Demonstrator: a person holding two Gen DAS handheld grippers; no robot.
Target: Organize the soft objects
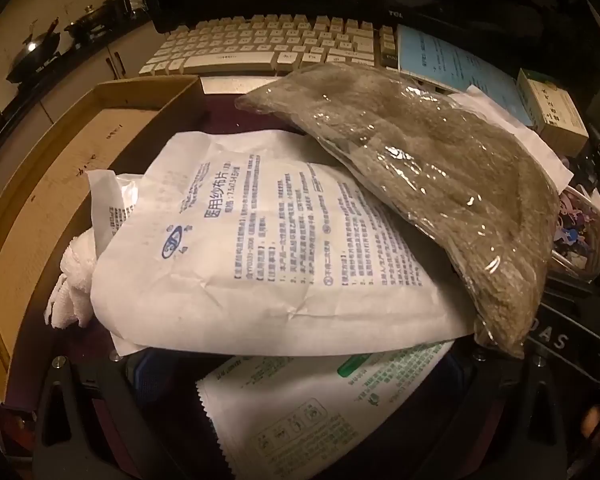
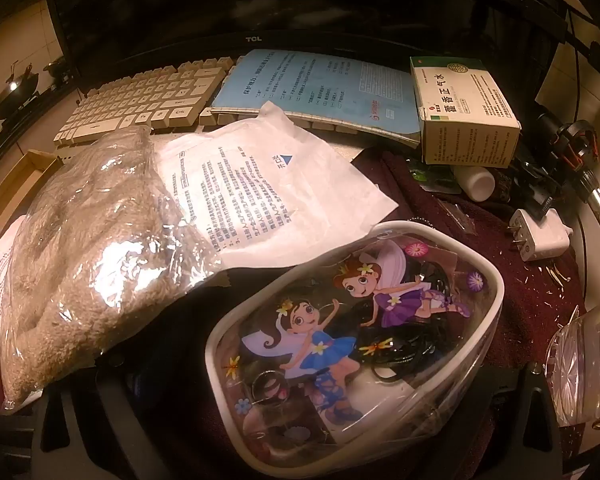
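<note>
Soft objects sit heaped on a dark maroon cloth (image 2: 532, 280), in front of a cream keyboard (image 1: 268, 46).

Left wrist view, left to right: shallow brown cardboard tray (image 1: 60, 184), interior bare, its near wall just beside a crumpled white terry towel (image 1: 74, 280). Flat white paper pouch with blue print (image 1: 260, 240) overlaps the towel; creased, matte. Fuzzy grey-brown textile in a clear glossy plastic bag (image 1: 420, 168) lies across the pouch's right edge. White sachet with green print and a serrated edge (image 1: 300, 412) is under the pouch, nearest the left gripper (image 1: 296, 432); jaws spread wide, nothing held.

Right wrist view, left to right: second white printed pouch (image 2: 276, 188) partly under the bagged textile. Clear vinyl case with white piping and fairy cartoons (image 2: 352, 332), rounded and glossy, lies just ahead of the right gripper (image 2: 300, 440); jaws wide, empty. Right of it is bare cloth, then a white plug adapter (image 2: 540, 236).
</note>
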